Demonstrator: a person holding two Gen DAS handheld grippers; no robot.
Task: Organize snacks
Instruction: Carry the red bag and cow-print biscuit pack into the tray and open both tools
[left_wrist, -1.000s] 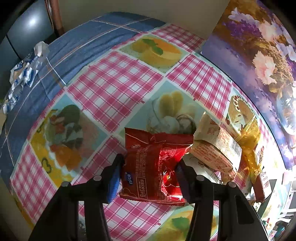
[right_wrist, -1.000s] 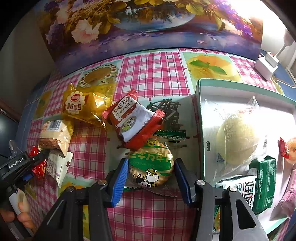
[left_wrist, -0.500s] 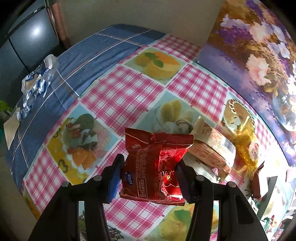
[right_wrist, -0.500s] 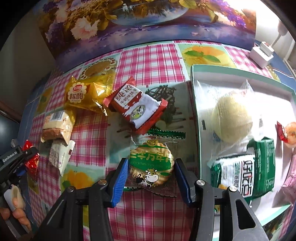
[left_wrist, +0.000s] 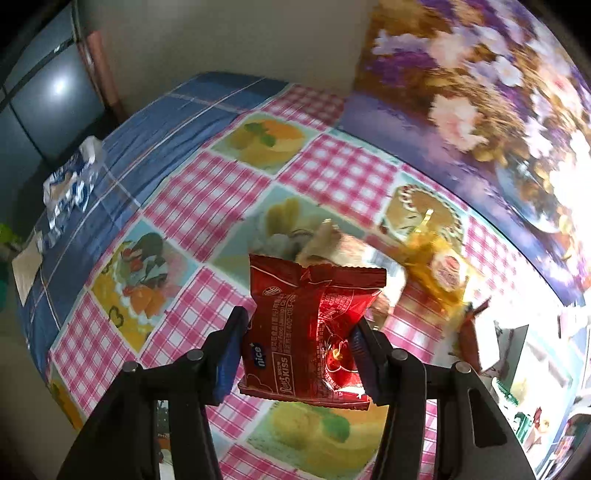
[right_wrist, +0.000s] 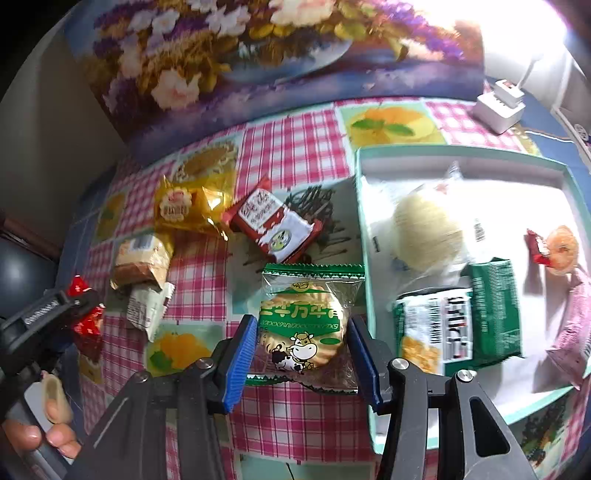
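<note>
Two fisheye views, each from a camera mounted on a handheld gripper, looking steeply down along its black fingers. The left wrist view sits close above the pink checked tablecloth with fruit pictures (left_wrist: 207, 199), facing the blue cloth edge and a wall. The right wrist view faces a flower painting (right_wrist: 258, 48) and a shallow mint-rimmed white tray (right_wrist: 458, 153). Both share the tablecloth, the painting and a crinkled yellow snack packet (right_wrist: 184, 206).

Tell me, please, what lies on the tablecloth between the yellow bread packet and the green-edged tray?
In the right wrist view, a red-and-white milk snack packet lies between the yellow bread packet and the tray, on the cloth.
</note>
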